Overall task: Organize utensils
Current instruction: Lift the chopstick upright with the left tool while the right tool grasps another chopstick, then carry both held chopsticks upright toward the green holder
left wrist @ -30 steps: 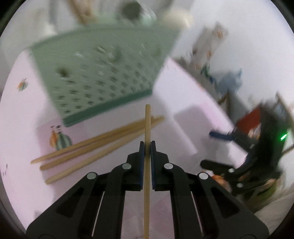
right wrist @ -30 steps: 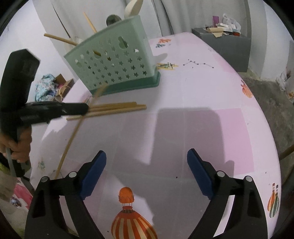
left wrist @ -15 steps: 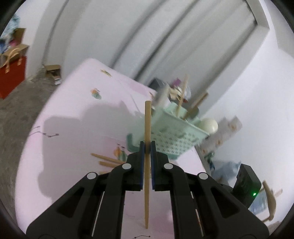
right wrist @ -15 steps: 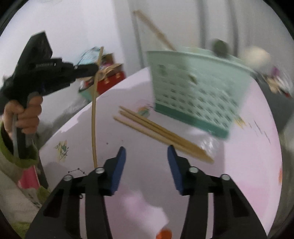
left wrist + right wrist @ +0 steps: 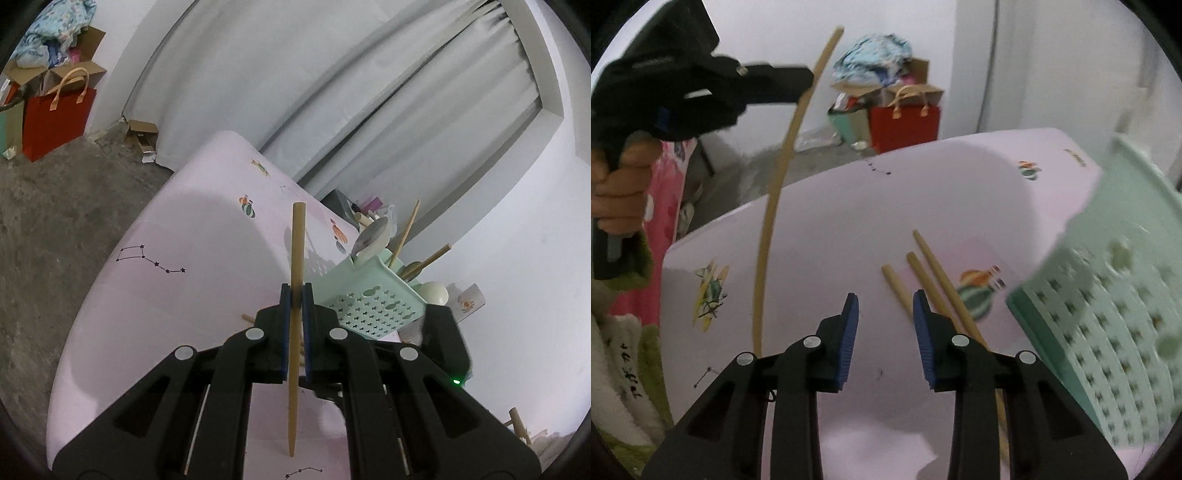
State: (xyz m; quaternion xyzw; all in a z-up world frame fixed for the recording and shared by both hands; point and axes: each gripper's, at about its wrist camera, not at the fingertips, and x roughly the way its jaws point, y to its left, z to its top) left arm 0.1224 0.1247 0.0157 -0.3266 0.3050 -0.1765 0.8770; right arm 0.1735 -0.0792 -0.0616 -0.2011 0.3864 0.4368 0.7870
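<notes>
My left gripper (image 5: 296, 293) is shut on a wooden chopstick (image 5: 296, 258), held upright above the pink table (image 5: 192, 266). The same chopstick (image 5: 783, 155) shows in the right wrist view, clamped by the left gripper (image 5: 809, 79) at upper left. The mint utensil basket (image 5: 373, 306) stands just right of my left fingers, holding a spoon, chopsticks and a ladle. My right gripper (image 5: 884, 304) hovers low over the table with its jaws closing and nothing between them. Three chopsticks (image 5: 923, 269) lie just beyond its right finger. The basket (image 5: 1108, 295) fills the right side, blurred.
A person's hand (image 5: 622, 184) grips the left tool's handle. On the floor beyond the table stand a red bag (image 5: 905, 122) and cardboard boxes (image 5: 62, 62). A grey curtain (image 5: 351, 92) hangs behind. The table's near-left edge (image 5: 701, 236) drops to the floor.
My left gripper lifted the chopstick off the table and swung toward the basket, rolling as it went. My right gripper rolled, moved over the lying chopsticks and narrowed its jaws.
</notes>
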